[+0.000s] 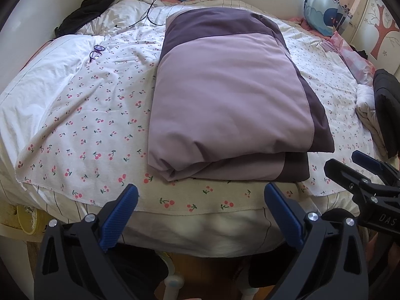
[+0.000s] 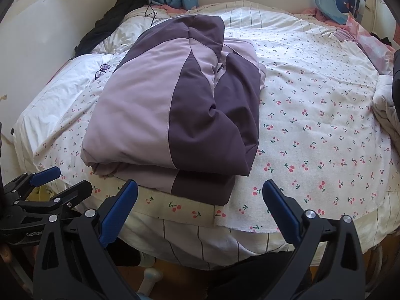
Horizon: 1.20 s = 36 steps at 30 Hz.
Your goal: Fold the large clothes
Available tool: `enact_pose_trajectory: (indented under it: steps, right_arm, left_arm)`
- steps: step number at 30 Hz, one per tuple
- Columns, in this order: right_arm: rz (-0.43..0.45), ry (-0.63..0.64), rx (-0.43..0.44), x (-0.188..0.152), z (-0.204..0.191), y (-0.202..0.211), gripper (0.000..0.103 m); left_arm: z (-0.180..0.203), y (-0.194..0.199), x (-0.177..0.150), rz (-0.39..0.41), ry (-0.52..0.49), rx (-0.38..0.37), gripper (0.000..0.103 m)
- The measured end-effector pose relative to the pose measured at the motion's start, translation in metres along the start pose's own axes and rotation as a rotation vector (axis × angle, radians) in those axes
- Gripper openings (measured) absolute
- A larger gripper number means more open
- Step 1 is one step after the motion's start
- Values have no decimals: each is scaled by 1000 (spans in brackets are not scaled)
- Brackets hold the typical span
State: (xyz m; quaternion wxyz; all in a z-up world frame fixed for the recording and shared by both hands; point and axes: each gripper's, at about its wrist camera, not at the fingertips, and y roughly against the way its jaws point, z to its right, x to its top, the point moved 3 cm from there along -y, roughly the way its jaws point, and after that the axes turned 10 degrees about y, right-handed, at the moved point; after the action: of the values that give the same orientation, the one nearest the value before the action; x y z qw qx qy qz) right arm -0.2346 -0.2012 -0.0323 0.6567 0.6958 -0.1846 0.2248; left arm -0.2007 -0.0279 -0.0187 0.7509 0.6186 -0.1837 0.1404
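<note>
From the left wrist camera, the folded two-tone jacket of lilac and dark purple padded fabric lies in a thick rectangular stack on the bed's white cherry-print cotton sheet, its folded edge near the bed's front edge. The left gripper hangs just short of that edge, jaws spread wide and holding nothing; the right gripper shows at the right, also parted and empty. A pair of purple-framed glasses rests on the white pillow to the left. From the right wrist camera, the jacket sits left of centre on the sheet, dark panels uppermost on its right side. The right gripper has its jaws spread and empty, near the bed's edge; the left gripper appears at lower left, open.
</note>
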Motion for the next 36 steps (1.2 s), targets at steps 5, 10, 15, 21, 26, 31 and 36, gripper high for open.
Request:
enact_pose_trajectory:
  steps: [5, 10, 15, 21, 26, 31, 36]
  right_arm:
    - [-1, -5, 2, -2, 1, -1, 96]
    - [-2, -7, 4, -2, 2, -2, 96]
    - [-6, -11, 8, -4, 3, -5, 96]
    - [-12, -20, 16, -5, 6, -9, 96]
    - [-11, -25, 22, -6, 7, -10, 96]
    - [1, -19, 14, -5, 4, -4, 96]
    - [7, -12, 6, -5, 2, 0, 96]
  left_arm:
    - [-1, -2, 0, -4, 8, 5, 97]
    - [0, -4, 0, -6, 1, 16, 97]
    - [3, -8, -1, -19, -17, 47, 97]
    - [1, -12, 0, -59, 12, 42, 97]
    - [-3, -5, -3, 0, 38, 61, 97]
    - [3, 1, -3, 29, 3, 72, 97]
    - [6, -1, -5, 0, -13, 81, 97]
